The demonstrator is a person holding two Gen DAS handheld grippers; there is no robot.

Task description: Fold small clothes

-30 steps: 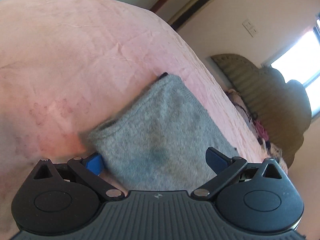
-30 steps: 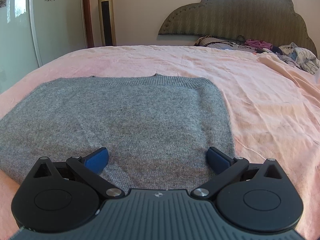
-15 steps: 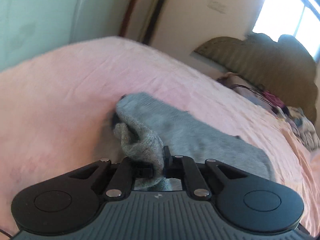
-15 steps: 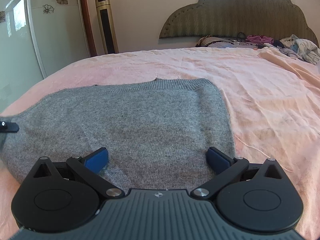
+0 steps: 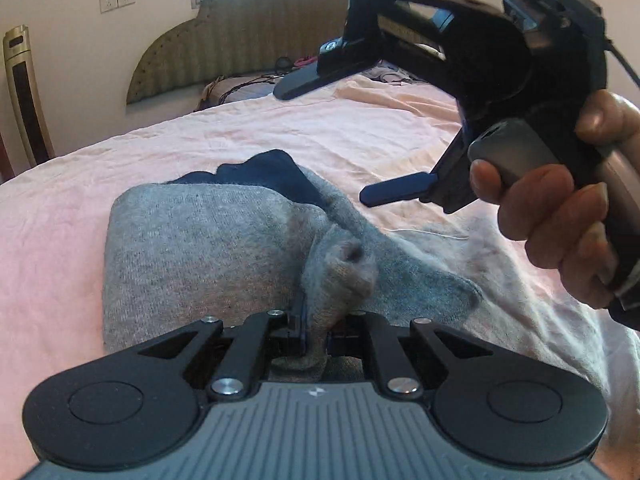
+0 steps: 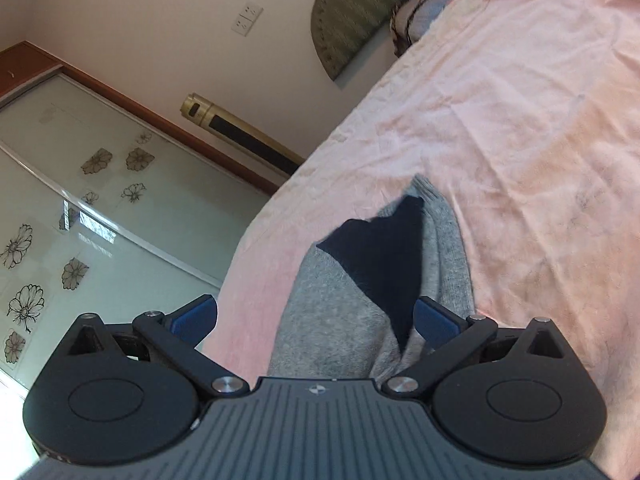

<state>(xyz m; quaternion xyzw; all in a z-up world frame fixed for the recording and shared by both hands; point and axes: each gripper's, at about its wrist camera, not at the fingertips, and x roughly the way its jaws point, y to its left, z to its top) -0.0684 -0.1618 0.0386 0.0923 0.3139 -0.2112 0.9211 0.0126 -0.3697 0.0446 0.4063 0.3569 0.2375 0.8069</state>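
A grey knit garment [image 5: 208,248] lies on the pink bedsheet [image 5: 120,160], folded over on itself, with a dark navy part [image 5: 264,176] showing at its far end. My left gripper [image 5: 314,340] is shut on a bunched edge of the grey garment, held over the rest of it. My right gripper [image 5: 348,140] shows in the left wrist view, open and empty, held in a hand above the bed, right of the garment. In the right wrist view the right gripper [image 6: 316,320] is tilted above the grey garment [image 6: 332,320] and its navy part [image 6: 380,264].
A padded headboard [image 5: 240,44] stands at the far end of the bed with cables and loose clothes [image 5: 240,84] below it. A gold tower fan [image 5: 24,92] and a glass wardrobe door with flower prints [image 6: 80,216] stand on the left.
My left gripper shut on the garment's left edge and carried it over to the right, folding the garment. My right gripper lifted off the garment and tilted, still open.
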